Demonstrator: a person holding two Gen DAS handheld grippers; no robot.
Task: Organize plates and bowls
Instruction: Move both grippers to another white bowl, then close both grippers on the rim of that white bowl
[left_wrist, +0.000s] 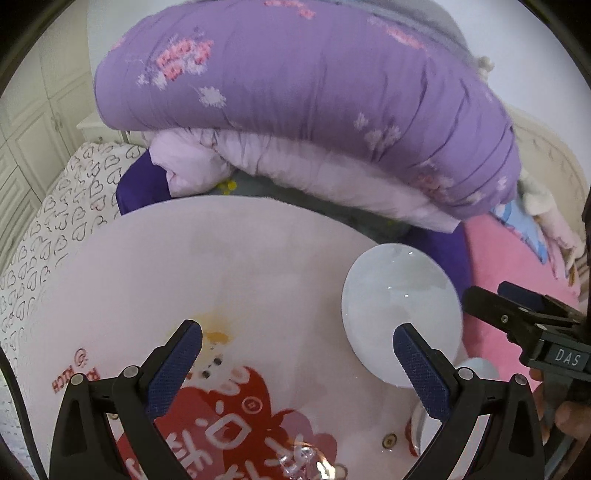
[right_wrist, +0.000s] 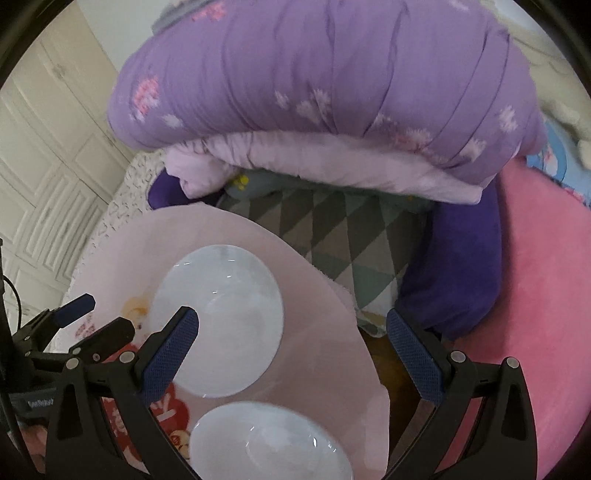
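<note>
Two white shallow dishes sit on a round pale pink table (right_wrist: 325, 332) with a red cartoon print. In the right wrist view the far dish (right_wrist: 221, 317) lies just ahead of my right gripper (right_wrist: 293, 332), whose left fingertip overlaps its near-left rim. The near dish (right_wrist: 273, 443) sits below, between the fingers. This gripper is open and holds nothing. In the left wrist view my left gripper (left_wrist: 299, 354) is open over the printed table (left_wrist: 147, 277), and the far dish (left_wrist: 400, 314) lies by its right fingertip. The right gripper (left_wrist: 498, 299) shows at the right edge.
A folded purple quilt (left_wrist: 303, 96) lies behind the table on a dark purple cushion (right_wrist: 458, 266). Pink bedding (right_wrist: 535, 295) is on the right and a grey checked blanket (right_wrist: 343, 236) beyond the table's edge. Heart-print fabric (left_wrist: 59, 221) and cream cupboard doors (right_wrist: 48, 166) are on the left.
</note>
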